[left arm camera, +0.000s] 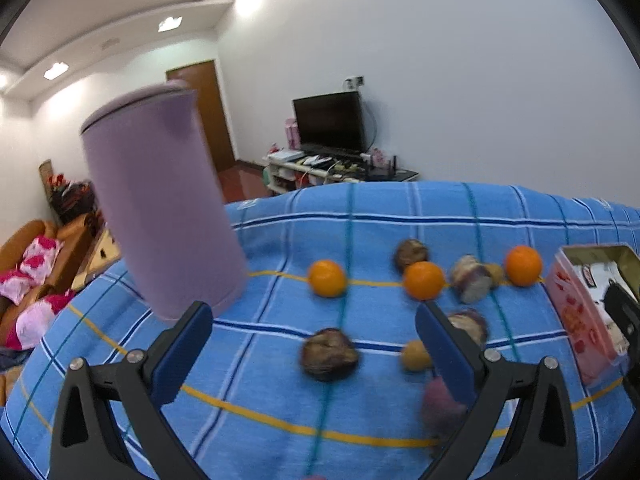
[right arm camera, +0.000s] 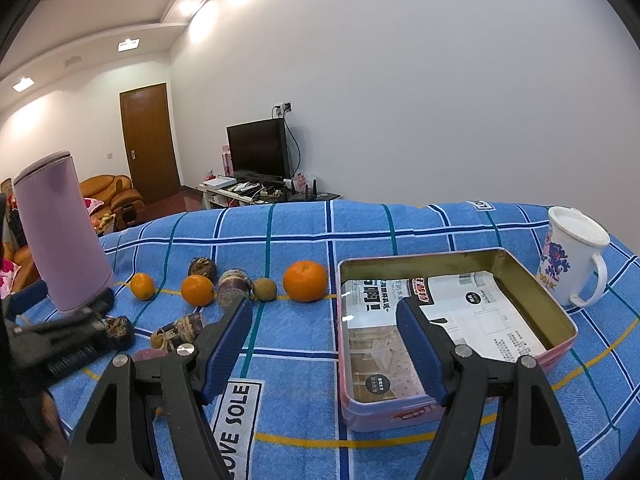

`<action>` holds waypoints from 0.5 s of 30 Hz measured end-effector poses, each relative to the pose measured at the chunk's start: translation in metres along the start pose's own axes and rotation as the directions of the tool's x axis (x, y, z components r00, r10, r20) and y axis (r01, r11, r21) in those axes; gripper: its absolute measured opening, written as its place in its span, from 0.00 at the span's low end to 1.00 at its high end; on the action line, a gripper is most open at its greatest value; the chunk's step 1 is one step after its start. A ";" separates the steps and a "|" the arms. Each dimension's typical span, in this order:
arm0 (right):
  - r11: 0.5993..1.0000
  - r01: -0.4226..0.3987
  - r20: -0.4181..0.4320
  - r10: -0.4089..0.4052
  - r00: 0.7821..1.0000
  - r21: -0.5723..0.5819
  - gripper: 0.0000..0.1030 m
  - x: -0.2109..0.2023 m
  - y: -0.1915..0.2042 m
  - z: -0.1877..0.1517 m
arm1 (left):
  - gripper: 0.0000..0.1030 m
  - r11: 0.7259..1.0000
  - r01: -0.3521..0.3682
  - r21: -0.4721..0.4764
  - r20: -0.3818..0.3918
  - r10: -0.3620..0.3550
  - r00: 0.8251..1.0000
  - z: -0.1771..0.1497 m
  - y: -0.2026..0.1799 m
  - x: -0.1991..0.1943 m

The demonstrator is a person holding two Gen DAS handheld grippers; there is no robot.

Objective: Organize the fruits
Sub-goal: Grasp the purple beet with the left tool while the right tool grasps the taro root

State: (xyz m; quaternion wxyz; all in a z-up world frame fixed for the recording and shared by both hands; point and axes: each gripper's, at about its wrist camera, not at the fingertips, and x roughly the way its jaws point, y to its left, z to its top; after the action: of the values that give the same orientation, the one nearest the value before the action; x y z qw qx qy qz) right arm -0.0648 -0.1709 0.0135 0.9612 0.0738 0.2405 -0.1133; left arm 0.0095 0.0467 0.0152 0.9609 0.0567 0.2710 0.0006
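Three oranges point(left arm camera: 327, 283) point(left arm camera: 423, 280) point(left arm camera: 523, 265) and several dark brown and purple fruits point(left arm camera: 329, 354) lie on a blue checked cloth point(left arm camera: 280, 240). My left gripper point(left arm camera: 314, 312) is open and empty, hovering over the dark fruit. In the right wrist view the fruits form a row with the biggest orange point(right arm camera: 305, 281) beside an open pink tin box point(right arm camera: 560, 312) lined with printed paper. My right gripper point(right arm camera: 324, 320) is open and empty, near the tin's left wall. The left gripper point(right arm camera: 60, 336) shows at the far left.
A tall lilac bottle point(left arm camera: 160, 208) stands at the left of the cloth, also in the right wrist view point(right arm camera: 60, 232). A white mug point(right arm camera: 572, 256) stands right of the tin. A "LOVE SOLE" label point(right arm camera: 236, 428) lies on the cloth's front. A television and sofa stand behind.
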 end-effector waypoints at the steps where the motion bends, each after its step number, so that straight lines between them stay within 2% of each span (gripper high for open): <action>1: 1.000 -0.002 -0.001 0.002 1.000 0.000 0.74 0.000 0.000 0.000 | 1.00 1.000 0.004 -0.018 -0.013 -0.004 1.000 0.000 0.007 0.002; 3: 1.000 -0.004 -0.001 0.004 1.000 0.000 0.74 0.000 0.001 0.000 | 0.98 0.997 0.065 -0.040 -0.034 -0.067 0.997 -0.001 0.016 0.004; 5: 1.000 -0.004 0.002 0.004 1.000 -0.001 0.74 0.000 0.001 0.000 | 0.92 0.985 0.163 -0.048 -0.053 -0.166 0.985 -0.002 0.015 0.002; 6: 1.000 -0.004 0.003 0.004 1.000 -0.001 0.74 0.000 0.001 0.000 | 0.90 0.975 0.217 -0.042 -0.066 -0.219 0.973 -0.003 0.011 0.002; 8: 1.000 -0.001 0.005 0.001 1.000 -0.001 0.74 -0.001 0.001 0.000 | 0.87 0.943 0.331 -0.014 -0.106 -0.331 0.938 -0.007 -0.003 0.001; 9: 1.000 0.002 0.007 -0.002 1.000 0.000 0.74 -0.001 0.000 0.000 | 0.85 0.931 0.366 0.006 -0.125 -0.362 0.924 -0.008 -0.010 0.000; 10: 1.000 0.004 0.009 -0.004 1.000 0.002 0.74 -0.001 -0.001 0.000 | 0.85 0.917 0.396 0.041 -0.150 -0.386 0.910 -0.012 -0.021 0.000; 13: 1.000 0.006 0.013 -0.006 1.000 0.011 0.74 -0.003 -0.002 0.001 | 0.84 0.901 0.422 0.098 -0.210 -0.395 0.894 -0.021 -0.045 0.002; 14: 1.000 0.005 0.013 -0.005 1.000 0.013 0.74 -0.003 -0.002 0.000 | 0.82 0.898 0.430 0.098 -0.238 -0.398 0.886 -0.024 -0.048 0.005; 15: 1.000 0.004 0.012 -0.004 1.000 0.013 0.74 -0.003 -0.001 0.001 | 0.72 0.897 0.430 0.102 -0.267 -0.392 0.880 -0.027 -0.053 0.010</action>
State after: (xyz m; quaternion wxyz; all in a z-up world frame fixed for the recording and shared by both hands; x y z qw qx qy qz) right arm -0.0673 -0.1719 0.0153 0.9619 0.0789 0.2342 -0.1173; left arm 0.0029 -0.0027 -0.0183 0.8915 0.0734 0.3900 -0.2184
